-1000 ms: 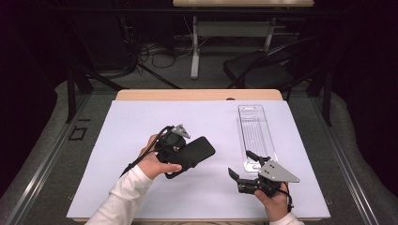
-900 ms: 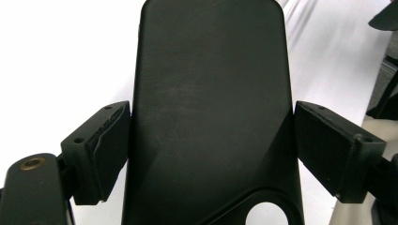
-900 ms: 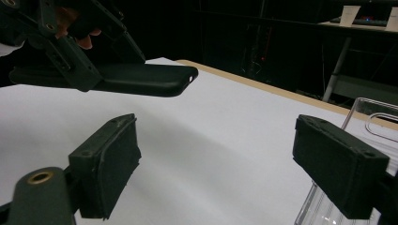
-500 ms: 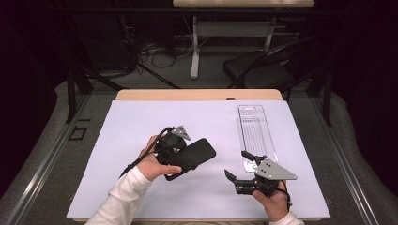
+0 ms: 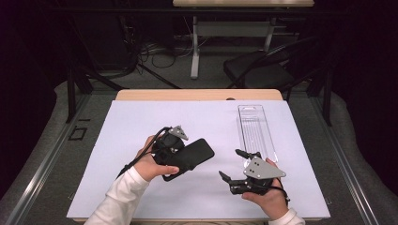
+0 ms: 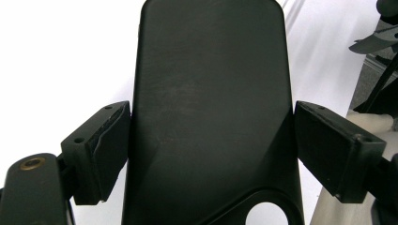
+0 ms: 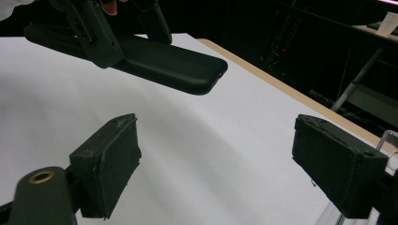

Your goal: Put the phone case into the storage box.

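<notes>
- Gripping a black phone case [image 5: 187, 158] by its long edges, the left gripper [image 5: 174, 151] holds it just above the white sheet [image 5: 141, 126] that covers the tabletop, left of the middle in the high view.
- In the left gripper view the case [image 6: 211, 93] stands between the two jaws: the left pad presses on one edge, the right pad sits at the other edge with a thin line of shadow between, so the jaws are spread wide yet closed on the case.
- A round cut-out shows at the near end of the case in that view; the far end has rounded corners.
- The case is tilted — its free end points toward the right gripper and is lifted clear of the sheet, as the right gripper view [image 7: 164, 63] shows.
- The right gripper [image 5: 234, 165] is near the front edge of the tabletop, right of the middle, with a grey three-cornered plate on top.
- Its jaws stand wide apart with nothing between them, aimed toward the case and apart from it.
- A clear plastic tray [image 5: 254, 129] lies flat on the sheet beyond the right gripper — long and narrow, running away from the person.
- A white sleeve [image 5: 117, 199] covers the person's left forearm.
</notes>
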Demonstrator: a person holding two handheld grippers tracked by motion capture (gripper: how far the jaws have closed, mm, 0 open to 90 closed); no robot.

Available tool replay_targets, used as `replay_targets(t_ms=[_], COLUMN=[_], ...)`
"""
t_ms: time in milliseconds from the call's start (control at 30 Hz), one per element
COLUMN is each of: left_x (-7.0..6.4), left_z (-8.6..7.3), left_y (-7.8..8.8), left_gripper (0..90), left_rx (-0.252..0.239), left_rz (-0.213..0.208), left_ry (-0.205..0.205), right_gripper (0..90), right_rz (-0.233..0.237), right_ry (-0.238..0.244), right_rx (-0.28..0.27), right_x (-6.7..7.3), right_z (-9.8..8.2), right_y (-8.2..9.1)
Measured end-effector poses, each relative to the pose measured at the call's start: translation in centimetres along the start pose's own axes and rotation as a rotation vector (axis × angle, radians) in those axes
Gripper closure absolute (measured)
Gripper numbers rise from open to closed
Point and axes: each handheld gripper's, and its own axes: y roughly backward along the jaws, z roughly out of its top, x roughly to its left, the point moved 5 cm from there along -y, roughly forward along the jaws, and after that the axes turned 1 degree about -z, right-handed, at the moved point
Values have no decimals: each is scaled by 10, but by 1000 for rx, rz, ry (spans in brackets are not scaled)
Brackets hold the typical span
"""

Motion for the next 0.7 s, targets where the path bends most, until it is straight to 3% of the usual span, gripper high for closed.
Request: replay_targets(t_ms=[167,200,233,400,633,667,700], left_x=[0,0,1,1,3,3,5], left_z=[-1,-1,-1,-1,-3,-3,-4], left_y=[0,0,0,-1,-2,-2,-2], left_gripper=[147,147,147,147,148,148,148], left_rx=[6,6,9,12,19,19,24], left_rz=[0,0,2,3,11,11,17], left_ry=[0,0,2,3,8,8,6], right_gripper=[143,143,144,144,145,145,145], right_rz=[-8,-8,-11,16,21,21,19], right_ry=[89,89,130,224,374,374,443], right_rx=[28,28,47,104,144,144,150], right_x=[1,1,2,4,9,9,10], right_z=[5,5,6,5,8,8,8], right_y=[0,0,-1,-3,-8,-8,-10])
